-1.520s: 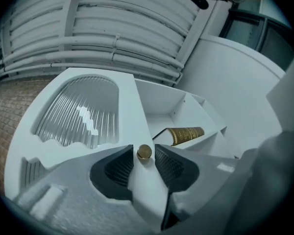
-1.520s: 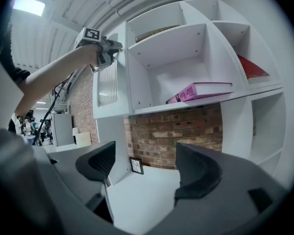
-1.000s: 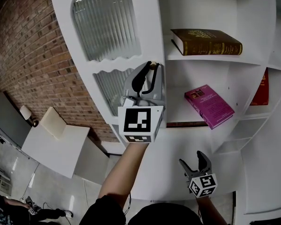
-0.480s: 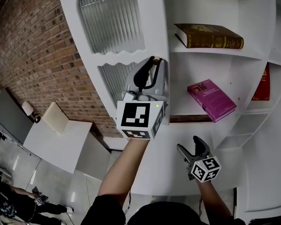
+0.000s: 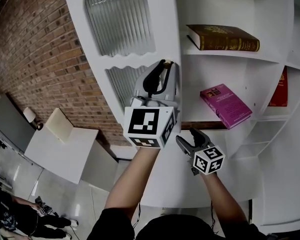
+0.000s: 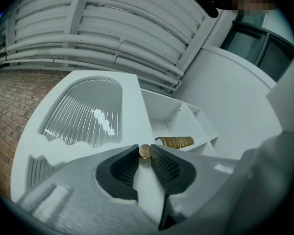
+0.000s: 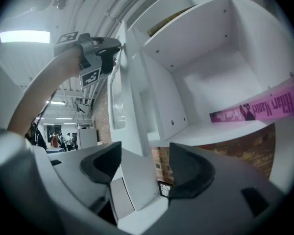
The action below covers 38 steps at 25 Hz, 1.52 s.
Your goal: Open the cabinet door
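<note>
The white cabinet door (image 5: 165,29) with ribbed glass panels stands swung out to the left of the open shelves. My left gripper (image 5: 163,66) is shut on its small gold knob (image 5: 166,62). In the left gripper view the knob (image 6: 145,152) sits pinched between the black pads (image 6: 125,168). My right gripper (image 5: 188,136) hangs lower, just right of the left one, at the door's lower edge. Its jaws have just been closing. The door's edge (image 7: 132,131) lies between them, but the pads (image 7: 102,164) stand apart from it.
A brown book (image 5: 222,38) lies on the upper shelf and a magenta book (image 5: 226,106) on the one below. A red book (image 5: 281,91) stands at the far right. A brick wall (image 5: 35,59) and a white table (image 5: 60,154) are to the left.
My right gripper has risen and moved left, from low down up to the door's lower edge, and its jaws have narrowed a little. The left gripper has stayed on the knob.
</note>
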Each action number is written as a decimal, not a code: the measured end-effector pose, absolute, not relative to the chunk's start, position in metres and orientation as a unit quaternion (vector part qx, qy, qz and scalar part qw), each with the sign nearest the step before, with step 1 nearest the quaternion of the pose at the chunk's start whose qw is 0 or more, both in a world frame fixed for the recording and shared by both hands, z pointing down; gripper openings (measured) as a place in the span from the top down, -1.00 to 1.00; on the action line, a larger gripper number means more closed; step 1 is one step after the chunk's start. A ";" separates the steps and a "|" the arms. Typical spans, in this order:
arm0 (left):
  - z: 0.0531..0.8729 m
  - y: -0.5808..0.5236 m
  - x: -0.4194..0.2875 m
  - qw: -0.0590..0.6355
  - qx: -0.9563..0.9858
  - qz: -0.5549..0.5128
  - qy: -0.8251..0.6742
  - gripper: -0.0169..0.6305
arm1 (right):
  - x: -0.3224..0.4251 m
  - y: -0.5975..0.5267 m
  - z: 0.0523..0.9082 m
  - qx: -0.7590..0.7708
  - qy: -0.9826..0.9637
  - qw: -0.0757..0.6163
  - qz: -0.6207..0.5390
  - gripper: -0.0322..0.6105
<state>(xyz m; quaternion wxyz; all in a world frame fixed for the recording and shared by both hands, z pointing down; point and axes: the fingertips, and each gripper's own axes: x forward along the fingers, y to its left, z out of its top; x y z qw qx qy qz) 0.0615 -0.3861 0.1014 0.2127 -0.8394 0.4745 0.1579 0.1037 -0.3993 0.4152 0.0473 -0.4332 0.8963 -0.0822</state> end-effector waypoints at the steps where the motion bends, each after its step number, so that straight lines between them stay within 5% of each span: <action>1: 0.102 -0.386 0.061 0.211 -0.840 0.158 0.474 0.68 | 0.101 -0.403 0.415 -0.432 0.898 0.043 -0.079 -0.02; 13: 0.101 -0.386 0.061 0.187 -0.848 0.157 0.470 0.68 | 0.079 -0.418 0.417 -0.405 0.913 0.013 -0.053 0.55; 38: 0.104 -0.317 0.026 0.176 -0.856 0.173 0.455 0.70 | 0.050 -0.340 0.418 -0.388 0.921 -0.002 -0.027 0.67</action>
